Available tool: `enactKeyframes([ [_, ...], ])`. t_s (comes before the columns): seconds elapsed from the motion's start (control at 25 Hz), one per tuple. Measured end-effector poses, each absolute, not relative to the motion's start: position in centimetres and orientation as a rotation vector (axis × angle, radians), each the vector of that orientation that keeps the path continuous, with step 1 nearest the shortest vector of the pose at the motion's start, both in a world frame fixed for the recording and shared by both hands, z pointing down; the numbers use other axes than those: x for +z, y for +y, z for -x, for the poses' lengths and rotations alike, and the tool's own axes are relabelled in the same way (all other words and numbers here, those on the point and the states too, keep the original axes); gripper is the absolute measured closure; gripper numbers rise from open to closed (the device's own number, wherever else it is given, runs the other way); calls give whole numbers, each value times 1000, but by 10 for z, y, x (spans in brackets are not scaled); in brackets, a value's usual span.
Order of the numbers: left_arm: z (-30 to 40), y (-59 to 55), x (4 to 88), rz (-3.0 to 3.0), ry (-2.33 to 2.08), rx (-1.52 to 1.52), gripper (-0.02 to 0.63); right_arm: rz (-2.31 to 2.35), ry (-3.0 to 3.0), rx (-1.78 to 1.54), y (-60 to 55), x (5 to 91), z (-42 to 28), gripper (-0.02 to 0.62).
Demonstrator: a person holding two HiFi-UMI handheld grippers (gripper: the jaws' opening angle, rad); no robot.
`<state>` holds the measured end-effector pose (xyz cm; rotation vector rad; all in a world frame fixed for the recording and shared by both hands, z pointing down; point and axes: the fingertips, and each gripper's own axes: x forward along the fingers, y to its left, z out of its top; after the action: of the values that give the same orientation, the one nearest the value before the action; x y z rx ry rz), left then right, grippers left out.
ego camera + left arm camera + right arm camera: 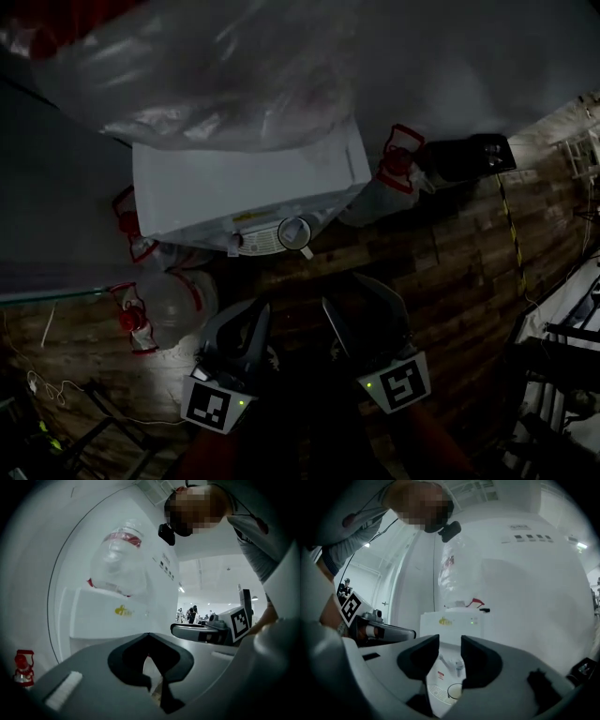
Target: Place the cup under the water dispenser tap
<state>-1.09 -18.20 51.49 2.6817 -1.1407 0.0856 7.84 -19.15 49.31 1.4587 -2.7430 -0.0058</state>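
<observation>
Dark wood-plank floor surrounds a white water dispenser [246, 187] standing against a pale wall and topped by a large clear bottle [234, 66]. Spare jugs [178, 295] are clustered at its left side. The cup [293, 232] stands on the drip tray [258, 244] at the dispenser's front edge, directly below the taps [458, 667], well apart from both grippers, so the placing looks done.

The person holds both grippers back from the machine. The right gripper [450, 644] has its jaws spread and empty, with the cup showing in the gap between them, far off. The left gripper [149, 637] has its tips pressed together on nothing.

The cup appears small, thin-walled and probably light (its material cannot be made out in this light). It would likely tip or slide on the tray if nudged, and could crack or buckle under a hard squeeze. The safest hold would be a gentle pinch across the side wall at mid-height, coming from the front and staying clear of the taps.
</observation>
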Motion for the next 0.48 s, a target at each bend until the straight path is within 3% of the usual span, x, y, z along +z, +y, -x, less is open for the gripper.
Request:
enactKeyframes([
  [0.48, 8, -119, 356, -2741, -1060, 126, 600, -1266, -2820, 68, -130, 338, -57, 578],
])
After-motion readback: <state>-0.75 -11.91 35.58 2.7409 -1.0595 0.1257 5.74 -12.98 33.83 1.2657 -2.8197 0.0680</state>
